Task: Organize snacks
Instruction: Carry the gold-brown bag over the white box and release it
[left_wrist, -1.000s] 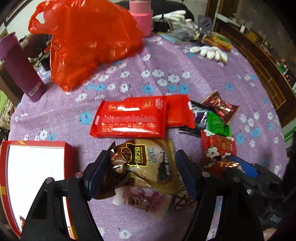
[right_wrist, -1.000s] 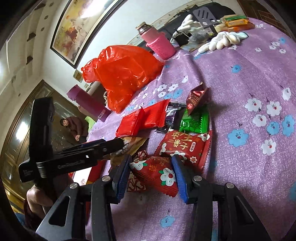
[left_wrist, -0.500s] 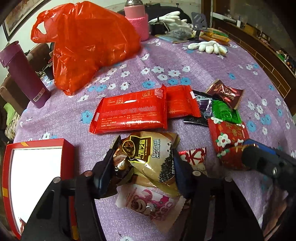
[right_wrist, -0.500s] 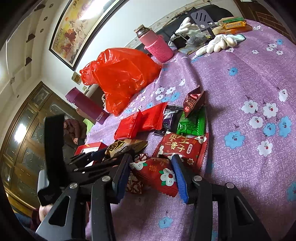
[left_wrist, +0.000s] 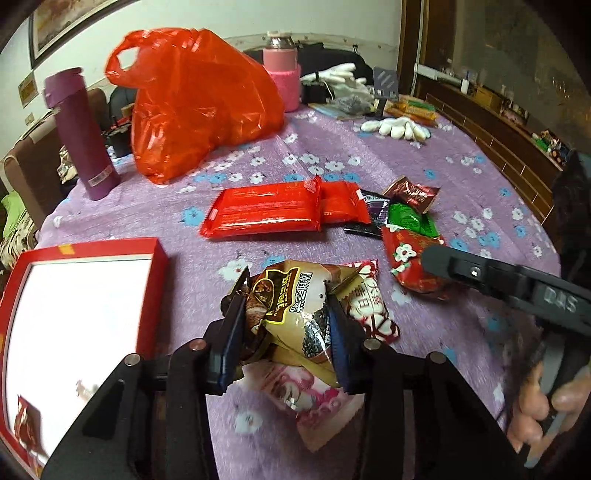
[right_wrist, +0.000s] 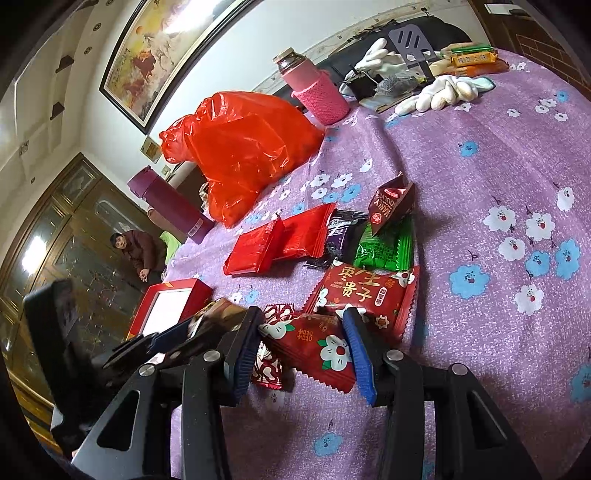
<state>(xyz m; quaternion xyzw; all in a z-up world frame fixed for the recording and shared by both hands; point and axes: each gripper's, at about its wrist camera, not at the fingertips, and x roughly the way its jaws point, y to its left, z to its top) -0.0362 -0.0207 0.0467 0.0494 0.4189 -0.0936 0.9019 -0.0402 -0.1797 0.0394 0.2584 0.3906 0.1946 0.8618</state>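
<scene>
My left gripper (left_wrist: 284, 295) has its jaws closing on a brown and gold snack packet (left_wrist: 291, 306). The pads press into its crumpled sides and hold it off the purple tablecloth (left_wrist: 461, 177). Under it lie a pink packet (left_wrist: 314, 402) and a red and white packet (left_wrist: 373, 314). A red box (left_wrist: 159, 266) with a white inside stands to the left. My right gripper (right_wrist: 301, 317) is shut on a red packet with white flowers (right_wrist: 317, 347). Beyond it lie a red date packet (right_wrist: 365, 291), a green packet (right_wrist: 384, 247) and two long red packs (right_wrist: 280, 243).
At the back stand an orange plastic bag (left_wrist: 195, 110), a purple flask (left_wrist: 85, 136) and a pink-sleeved bottle (left_wrist: 282, 74). White gloves (left_wrist: 395, 127) lie far right. A seated person (right_wrist: 136, 251) is beyond the table. The table edge curves along the right.
The left gripper's jaws narrowed onto the brown and gold packet and raised it, and its view swung up toward the room. The right gripper kept still with its red packet.
</scene>
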